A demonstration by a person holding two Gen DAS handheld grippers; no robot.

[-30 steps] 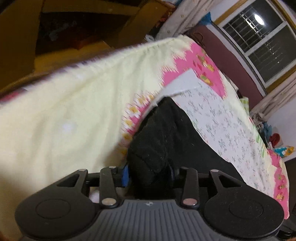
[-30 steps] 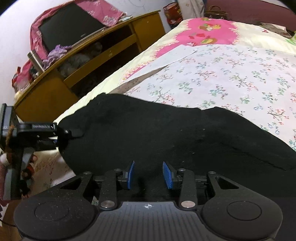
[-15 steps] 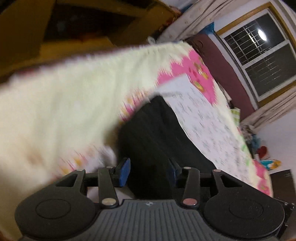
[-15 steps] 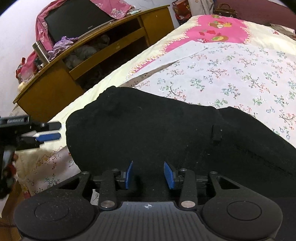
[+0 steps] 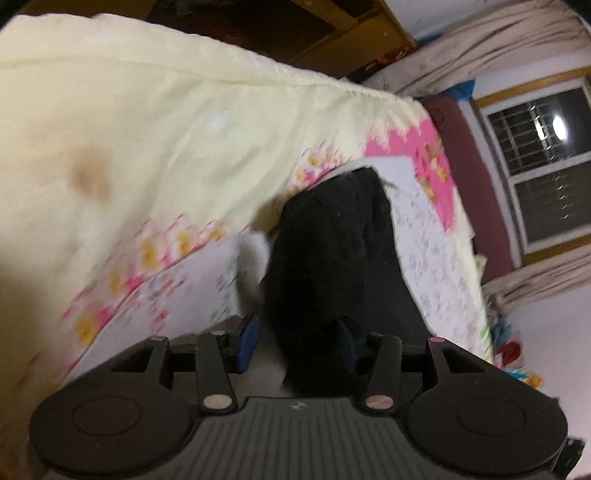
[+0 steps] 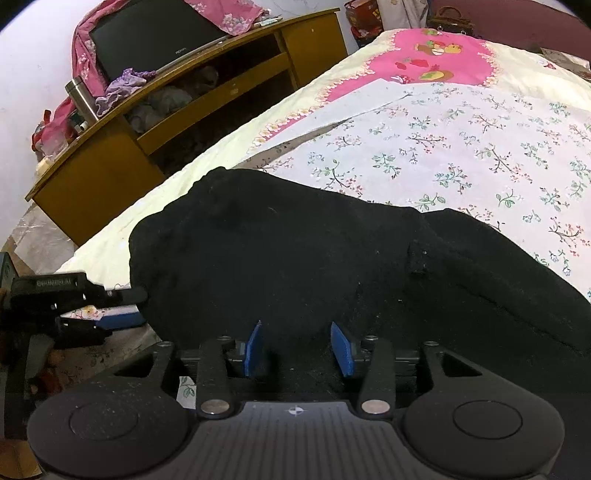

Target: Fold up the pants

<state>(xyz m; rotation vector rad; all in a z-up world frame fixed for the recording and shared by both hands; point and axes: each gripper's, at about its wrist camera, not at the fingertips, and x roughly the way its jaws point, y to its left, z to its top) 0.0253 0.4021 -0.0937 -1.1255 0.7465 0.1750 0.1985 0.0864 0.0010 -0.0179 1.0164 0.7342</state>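
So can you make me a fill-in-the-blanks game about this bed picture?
1. The pants lying on the bed are ____ in colour.
2. The sheet under the pants is printed with small ____.
3. The television stands on a ____ cabinet.

Missing words: black; flowers; wooden

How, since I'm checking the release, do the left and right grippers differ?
The left gripper sits at the edge of the black pants, bedsheet showing beside one pad; the right gripper sits over their broad middle, only cloth below. The left view is blurred, the right sharp. Both jaws are opening, neither clamping cloth.
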